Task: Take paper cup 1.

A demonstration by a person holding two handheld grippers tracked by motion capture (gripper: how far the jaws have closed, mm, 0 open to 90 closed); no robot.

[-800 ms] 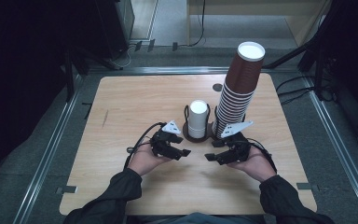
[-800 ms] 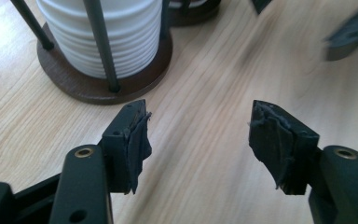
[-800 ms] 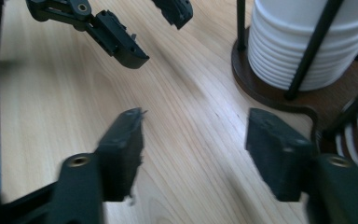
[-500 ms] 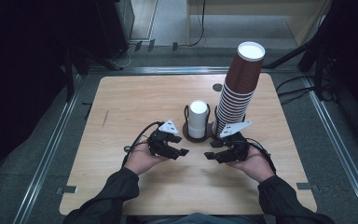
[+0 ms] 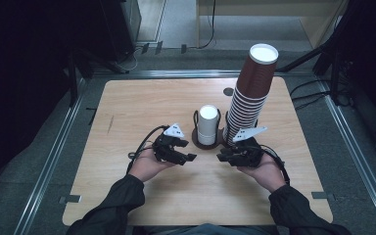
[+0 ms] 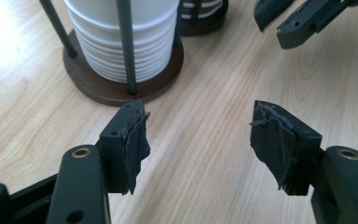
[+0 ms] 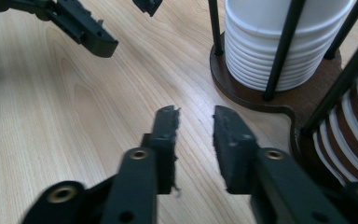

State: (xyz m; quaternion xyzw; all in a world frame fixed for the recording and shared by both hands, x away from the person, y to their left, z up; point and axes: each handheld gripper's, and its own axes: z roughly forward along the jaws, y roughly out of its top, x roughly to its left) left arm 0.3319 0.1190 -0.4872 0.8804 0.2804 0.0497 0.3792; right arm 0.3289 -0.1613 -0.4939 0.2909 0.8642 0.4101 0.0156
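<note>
left gripper (image 5: 190,157): jaws spread, nothing between, near table (image 5: 127,107) front edge
right gripper (image 5: 220,157): narrow gap, pinching nothing
white cups (image 5: 208,124): in holder (image 5: 196,138), mid-table
brown stack (image 5: 249,98): touching holder's right

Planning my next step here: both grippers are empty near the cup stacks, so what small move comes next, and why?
Probably raise the right gripper toward the brown cup stack just beyond it: its jaws stand apart with nothing between them, low over the table.
</note>
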